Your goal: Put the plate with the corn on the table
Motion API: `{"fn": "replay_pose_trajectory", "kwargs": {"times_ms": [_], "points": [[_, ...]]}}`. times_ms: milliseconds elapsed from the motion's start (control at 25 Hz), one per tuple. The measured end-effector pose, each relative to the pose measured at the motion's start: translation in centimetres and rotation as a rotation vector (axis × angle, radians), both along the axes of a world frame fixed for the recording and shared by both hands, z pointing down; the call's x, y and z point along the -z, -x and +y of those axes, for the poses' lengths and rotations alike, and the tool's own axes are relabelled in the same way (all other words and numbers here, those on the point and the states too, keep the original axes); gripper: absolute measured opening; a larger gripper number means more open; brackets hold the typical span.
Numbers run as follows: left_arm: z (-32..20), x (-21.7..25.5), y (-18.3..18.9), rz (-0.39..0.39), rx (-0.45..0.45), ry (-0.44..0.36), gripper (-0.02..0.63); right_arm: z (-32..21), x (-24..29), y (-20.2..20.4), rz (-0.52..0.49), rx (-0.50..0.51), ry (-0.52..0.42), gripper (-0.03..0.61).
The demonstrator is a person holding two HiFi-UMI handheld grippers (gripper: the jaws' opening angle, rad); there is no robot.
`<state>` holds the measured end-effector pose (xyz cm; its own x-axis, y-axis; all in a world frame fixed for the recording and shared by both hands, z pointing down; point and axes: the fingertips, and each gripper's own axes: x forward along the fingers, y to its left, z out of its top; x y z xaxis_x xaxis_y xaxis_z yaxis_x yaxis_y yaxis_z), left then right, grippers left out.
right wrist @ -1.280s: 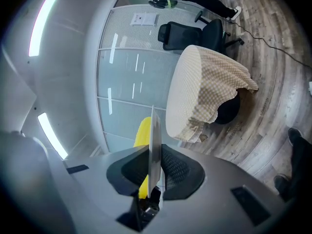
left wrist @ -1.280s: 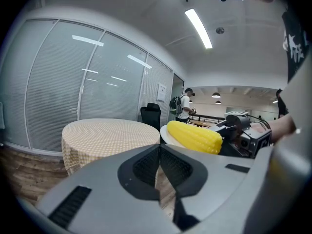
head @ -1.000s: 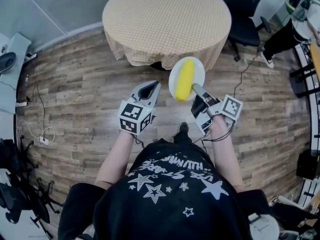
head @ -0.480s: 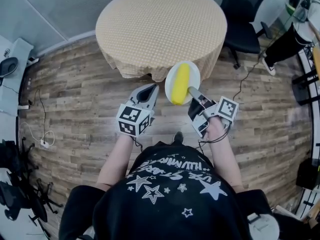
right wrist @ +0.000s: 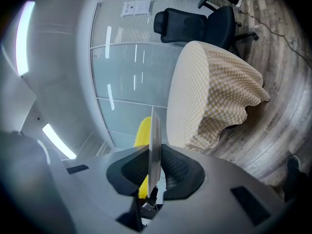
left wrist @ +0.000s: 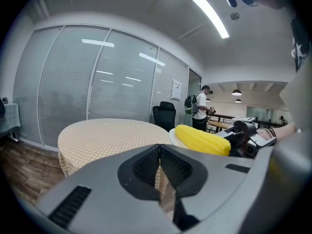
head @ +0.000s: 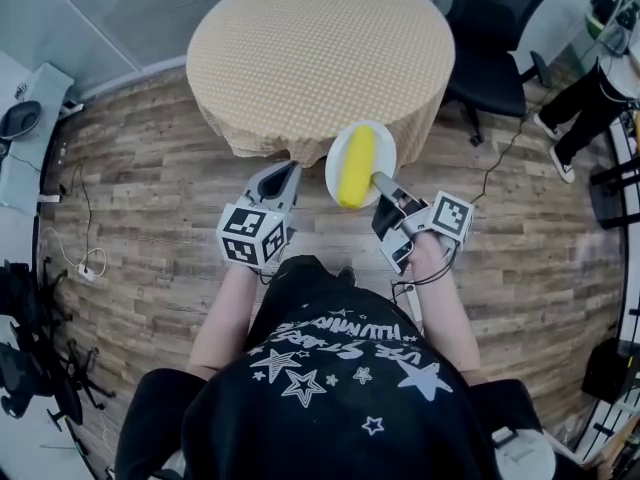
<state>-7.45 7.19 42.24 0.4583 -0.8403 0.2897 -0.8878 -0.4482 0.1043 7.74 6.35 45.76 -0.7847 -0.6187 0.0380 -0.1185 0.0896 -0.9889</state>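
Delivery was, by my reckoning, well under way but not finished: my right tongs (head: 378,180) were closed on the near rim of the white plate (head: 386,146), the corn (head: 357,166) lay lengthwise on it, and I held both in the air at the near edge of the round bench (head: 320,48) with its checked cloth. Nothing had been set down yet. What was left, as I judged it, was to carry the plate over the bench top, lower it flat and let go of the rim. My left tongs (head: 283,172) hovered just beside the plate, pressed together and holding nothing. From the head view I saw the layout, with the plate overlapping the bench edge, but not its height. The left gripper view gave that, showing the corn riding at about the level of the cloth or a little above it, close to the edge. Only the right gripper view showed the grip itself, the plate edge-on between the two pads, with the corn on one side and the bench beyond. A black chair (head: 492,28) stood behind the bench.
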Motion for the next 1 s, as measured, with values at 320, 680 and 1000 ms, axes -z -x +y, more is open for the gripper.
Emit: {"fn": "replay_pose_trajectory", "kwargs": {"times_ms": [320,680,1000], "points": [[-1.6,1.0,-2.2,-0.017,-0.024,-0.013,0.008,-1.5,-0.5,-1.9,0.009,-0.024,0.000,0.061],[-4.5,0.2,-3.9,-0.006,-0.086,-0.003,0.008,-3.3,-0.8,-3.1,0.003,-0.065,0.009,0.061],[-9.7,-0.4,-5.5,0.012,-0.132,0.000,0.008,-7.5,-1.2,-4.2,0.018,-0.091,0.016,0.061]]}}
